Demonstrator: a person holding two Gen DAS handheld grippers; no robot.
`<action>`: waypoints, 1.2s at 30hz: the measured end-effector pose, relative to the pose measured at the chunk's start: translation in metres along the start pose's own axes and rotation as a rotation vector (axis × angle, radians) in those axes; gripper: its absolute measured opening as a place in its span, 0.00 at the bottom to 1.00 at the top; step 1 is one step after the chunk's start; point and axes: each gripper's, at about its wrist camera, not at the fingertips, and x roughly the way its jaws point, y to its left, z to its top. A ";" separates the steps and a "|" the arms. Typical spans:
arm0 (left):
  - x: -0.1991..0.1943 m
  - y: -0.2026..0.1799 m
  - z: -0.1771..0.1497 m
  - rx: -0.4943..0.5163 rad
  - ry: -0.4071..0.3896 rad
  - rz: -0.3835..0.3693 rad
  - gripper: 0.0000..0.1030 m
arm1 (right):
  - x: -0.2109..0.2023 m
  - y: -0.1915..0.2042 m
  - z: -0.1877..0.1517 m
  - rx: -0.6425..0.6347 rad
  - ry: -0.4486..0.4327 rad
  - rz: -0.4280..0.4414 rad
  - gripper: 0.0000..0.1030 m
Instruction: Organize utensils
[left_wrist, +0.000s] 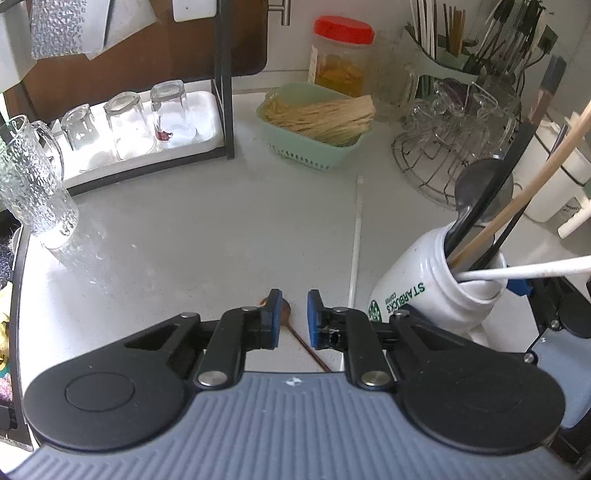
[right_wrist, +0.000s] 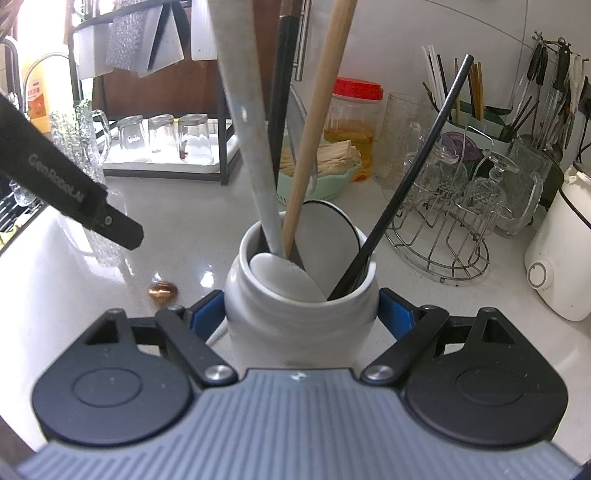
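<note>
Two grippers over a pale grey kitchen counter.

Right gripper: blue pads pressed against both sides of one white Starbucks mug, held upright at centre. Inside the mug, five utensils counted: one white ladle-like spoon, one wooden handle, one black chopstick leaning toward 1 o'clock, one black handle rising toward 12, and one pale round-headed piece behind them.

Left gripper: jaws narrowly apart, nothing clamped between them. Directly beneath, one copper spoon flat on the counter, bowl toward 11 o'clock, slender handle running toward 5 o'clock. Whether the pads touch it: cannot tell.

One white chopstick flat on the counter just beside the mug, long axis from 12 to 6 o'clock.

At 11 o'clock, three upturned glasses on a white tray. At 12, one green basket of pale sticks, and one red-lidded jar behind it.
</note>
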 end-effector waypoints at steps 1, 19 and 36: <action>0.001 0.000 -0.001 0.001 0.004 -0.002 0.17 | 0.000 0.000 0.000 -0.001 -0.002 0.000 0.88; 0.045 0.021 -0.017 -0.049 0.047 -0.004 0.42 | 0.005 -0.007 0.002 -0.030 -0.006 0.026 0.88; 0.092 0.005 -0.011 0.051 0.064 0.084 0.42 | 0.007 -0.007 0.003 -0.052 -0.008 0.037 0.88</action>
